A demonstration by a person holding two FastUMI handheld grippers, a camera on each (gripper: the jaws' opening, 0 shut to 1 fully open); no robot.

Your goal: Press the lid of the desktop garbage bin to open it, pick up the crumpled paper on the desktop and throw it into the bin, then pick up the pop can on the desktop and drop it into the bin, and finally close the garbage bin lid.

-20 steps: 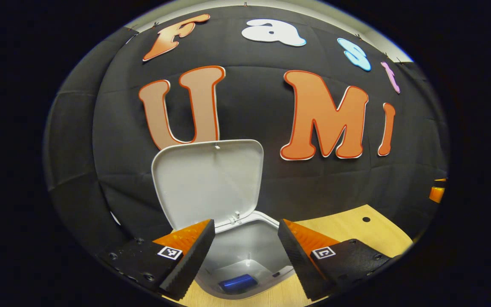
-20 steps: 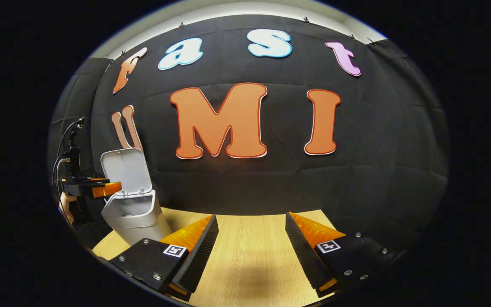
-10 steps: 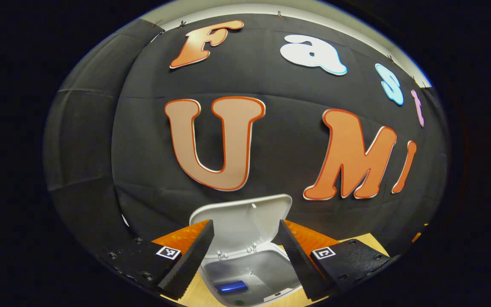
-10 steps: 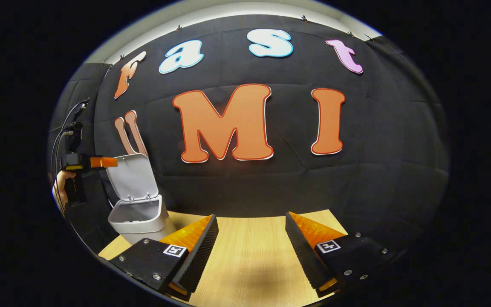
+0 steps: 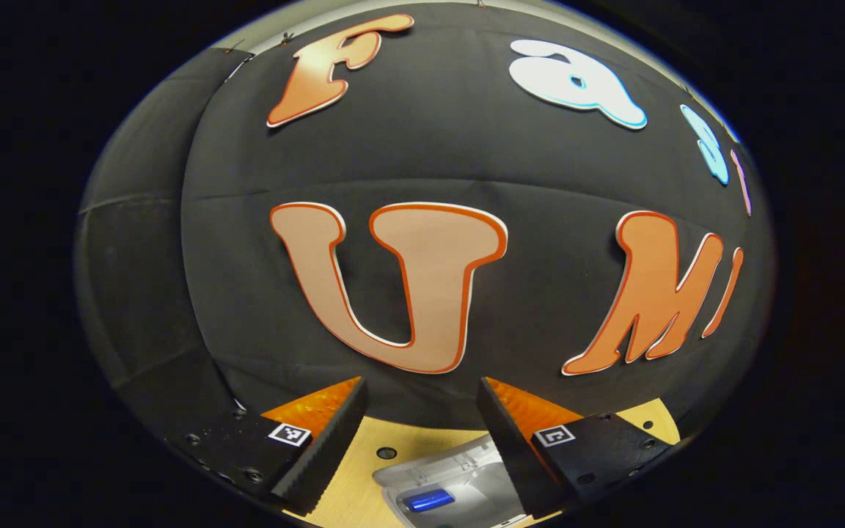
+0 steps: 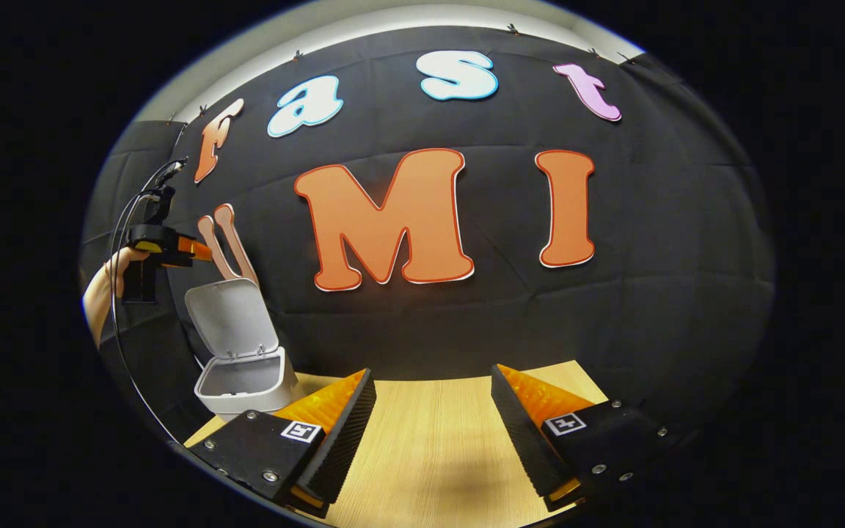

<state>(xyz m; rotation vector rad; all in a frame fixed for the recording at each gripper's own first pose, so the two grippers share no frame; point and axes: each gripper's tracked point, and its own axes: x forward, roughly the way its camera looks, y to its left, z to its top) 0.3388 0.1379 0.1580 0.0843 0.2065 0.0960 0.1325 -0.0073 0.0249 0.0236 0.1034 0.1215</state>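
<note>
The pale wooden worktop (image 6: 430, 447) runs across the lower part of the right gripper view and meets the black cloth wall behind it; in the left gripper view a strip of the same worktop (image 5: 364, 469) shows between and under the fingers, with a small dark round hole (image 5: 386, 452) in it near the wall. On the worktop's far left side in the right gripper view stands the grey garbage bin (image 6: 246, 385), close to the wall, its mouth uncovered. Its lid (image 6: 232, 319) stands swung up and back on the hinge at the rear rim, leaning slightly away from the opening. In the left gripper view the bin (image 5: 459, 488) is seen from above, low between the fingers and partly behind the right-hand one, and a blue pop can (image 5: 428, 501) lies on its side on the bin's floor. The crumpled paper cannot be made out inside the bin from this angle. The left gripper (image 6: 199, 251), seen in the right gripper view, is held in a person's hand (image 6: 111, 275) above and to the left of the raised lid, apart from it; in its own view the left gripper (image 5: 422, 440) has its jaws released, spread wide and empty. The right gripper (image 6: 433, 433) hangs over bare worktop well to the right of the bin, its jaws likewise parted with nothing between them.
</note>
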